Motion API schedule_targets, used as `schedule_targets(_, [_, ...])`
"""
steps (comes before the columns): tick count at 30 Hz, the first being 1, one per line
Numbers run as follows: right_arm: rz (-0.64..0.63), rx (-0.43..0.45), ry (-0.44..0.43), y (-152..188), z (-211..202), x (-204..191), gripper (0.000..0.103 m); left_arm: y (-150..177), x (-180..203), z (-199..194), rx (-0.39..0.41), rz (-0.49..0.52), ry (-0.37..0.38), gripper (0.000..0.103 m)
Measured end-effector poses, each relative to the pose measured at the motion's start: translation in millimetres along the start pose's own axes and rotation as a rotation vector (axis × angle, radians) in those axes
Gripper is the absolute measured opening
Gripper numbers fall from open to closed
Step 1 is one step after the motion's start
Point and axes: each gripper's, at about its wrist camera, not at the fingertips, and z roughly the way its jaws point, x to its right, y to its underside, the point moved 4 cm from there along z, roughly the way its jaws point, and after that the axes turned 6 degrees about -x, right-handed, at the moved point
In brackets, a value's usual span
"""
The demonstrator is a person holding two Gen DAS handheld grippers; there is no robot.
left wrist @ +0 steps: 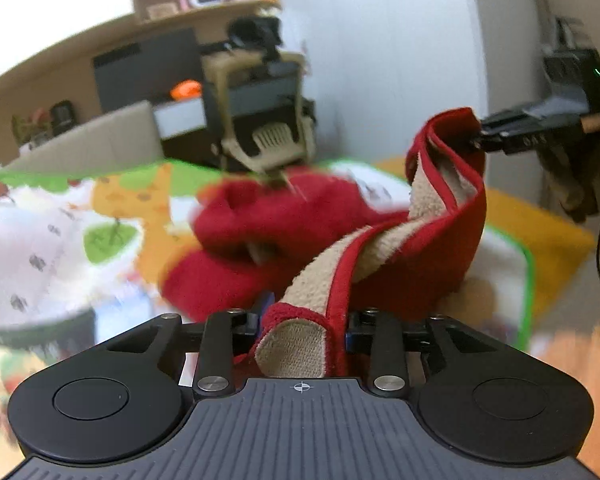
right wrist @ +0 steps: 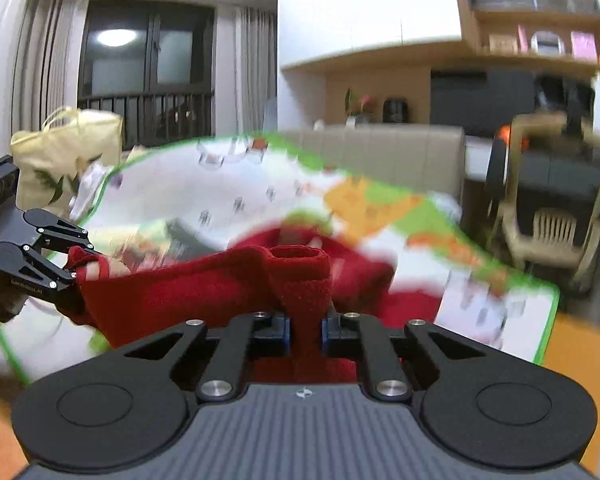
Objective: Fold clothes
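- A living room lies ahead of me: a colourful play mat (right wrist: 260,184) on the floor, a beige sofa (right wrist: 400,152) behind it.
- My left gripper (left wrist: 300,332) has its fingers clamped on a red garment (left wrist: 260,236) with a beige lining.
- My right gripper (right wrist: 306,330) pinches another edge, and the garment hangs between them above the mat.

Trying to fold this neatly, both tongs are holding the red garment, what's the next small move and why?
Probably draw the two tongs apart to pull the edge taut. The left tongs and right tongs each pinch the red garment, but it sags bunched and twisted between them above the play mat.
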Motion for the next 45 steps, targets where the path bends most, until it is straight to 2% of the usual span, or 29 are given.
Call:
schedule_targets(2, [-0.026, 0.034, 0.033, -33.0, 15.4, 16.5, 0.011, -34.0, -26.6, 11.7, 0.031, -0.015, -0.032, 0.033])
schedule_targets(4, [0.001, 0.019, 0.070, -53.4, 52.2, 43.6, 0.011, -69.4, -58.3, 35.6, 0.058, -0.040, -0.074, 0.034])
schedule_targets(5, [0.016, 0.009, 0.089, -63.2, 71.2, 57.4, 0.011, -83.0, -73.8, 52.1, 0.064, -0.063, -0.093, 0.036])
schedule_targets(6, [0.031, 0.000, 0.108, -72.9, 90.2, 71.3, 0.011, -91.4, -89.4, 72.5, 0.063, -0.100, -0.110, 0.043])
schedule_targets(7, [0.059, -0.035, 0.122, -71.9, 113.4, 85.1, 0.011, -93.7, -103.8, 95.3, 0.052, -0.146, -0.125, 0.048])
schedule_targets(8, [0.097, -0.085, 0.137, -64.3, 139.5, 98.8, 0.011, -96.0, -118.1, 118.1, 0.040, -0.193, -0.141, 0.048])
schedule_targets(10, [0.145, -0.225, 0.152, -33.2, 190.6, 119.3, 0.012, -96.9, -145.1, 161.0, 0.002, -0.291, -0.163, 0.052])
schedule_targets(11, [0.154, -0.272, 0.150, -16.3, 204.5, 122.9, 0.012, -89.7, -154.6, 171.5, -0.033, -0.352, -0.148, 0.052])
schedule_targets(12, [0.161, -0.316, 0.147, 0.6, 217.0, 125.9, 0.012, -81.6, -163.1, 173.2, -0.051, -0.416, -0.117, 0.052])
schedule_targets(14, [0.170, -0.338, 0.130, 20.7, 221.7, 126.4, 0.013, -66.2, -179.2, 171.2, -0.076, -0.542, -0.047, 0.065])
schedule_targets(15, [0.165, -0.328, 0.125, 25.1, 218.7, 125.2, 0.013, -59.6, -184.6, 158.5, -0.058, -0.598, 0.009, 0.083])
schedule_targets(16, [0.172, -0.322, 0.122, 25.5, 216.8, 125.2, 0.014, -53.7, -188.2, 144.2, -0.031, -0.645, 0.072, 0.094])
schedule_targets(19, [0.213, -0.311, 0.116, 24.7, 215.8, 127.6, 0.014, -39.0, -182.6, 105.9, 0.046, -0.699, 0.286, 0.096])
schedule_targets(21, [0.228, -0.297, 0.122, 27.4, 216.2, 127.1, 0.015, -31.2, -167.3, 95.5, 0.053, -0.647, 0.346, 0.097])
schedule_targets(22, [0.231, -0.288, 0.129, 26.7, 215.8, 126.3, 0.015, -27.5, -157.8, 94.3, 0.044, -0.609, 0.351, 0.097])
schedule_targets(25, [0.212, -0.252, 0.164, 24.1, 208.7, 120.7, 0.016, -16.5, -126.8, 111.4, -0.024, -0.493, 0.220, 0.095])
schedule_targets(26, [0.203, -0.235, 0.168, 20.3, 203.1, 117.4, 0.016, -15.3, -120.1, 118.2, -0.041, -0.473, 0.173, 0.085])
schedule_targets(27, [0.194, -0.216, 0.172, 16.0, 197.0, 114.0, 0.013, -16.9, -116.7, 124.6, -0.053, -0.465, 0.131, 0.051])
schedule_targets(28, [0.187, -0.191, 0.175, 8.7, 188.7, 110.5, 0.012, -20.5, -114.8, 126.7, -0.047, -0.455, 0.094, 0.036])
schedule_targets(30, [0.167, -0.123, 0.182, -11.0, 168.4, 103.1, 0.011, -33.4, -115.4, 118.6, 0.019, -0.431, 0.034, 0.018])
schedule_targets(33, [0.113, -0.039, 0.196, -44.6, 151.6, 98.9, 0.011, -57.9, -124.5, 108.6, 0.104, -0.388, -0.056, 0.017])
schedule_targets(35, [0.091, -0.027, 0.229, -58.8, 163.2, 104.8, 0.011, -67.4, -137.5, 117.3, 0.092, -0.410, -0.091, 0.017])
schedule_targets(37, [0.109, -0.094, 0.255, -55.6, 191.3, 116.9, 0.011, -63.8, -147.4, 144.2, 0.025, -0.434, -0.141, 0.018])
schedule_targets(39, [0.165, -0.252, 0.255, -31.5, 232.2, 133.2, 0.013, -49.5, -151.2, 173.6, -0.071, -0.455, -0.163, 0.025])
schedule_targets(41, [0.224, -0.418, 0.213, -1.4, 261.8, 142.8, 0.031, -31.8, -149.9, 191.0, -0.137, -0.495, -0.137, 0.033])
schedule_targets(42, [0.264, -0.449, 0.194, 10.5, 267.0, 146.7, 0.036, -22.9, -148.9, 198.3, -0.164, -0.515, -0.123, 0.043])
schedule_targets(43, [0.301, -0.438, 0.184, 13.6, 263.7, 151.0, 0.043, -16.0, -148.7, 202.3, -0.177, -0.530, -0.118, 0.048])
schedule_targets(45, [0.394, -0.419, 0.171, 8.2, 249.5, 164.0, 0.056, -12.4, -151.3, 199.0, -0.170, -0.544, -0.121, 0.052])
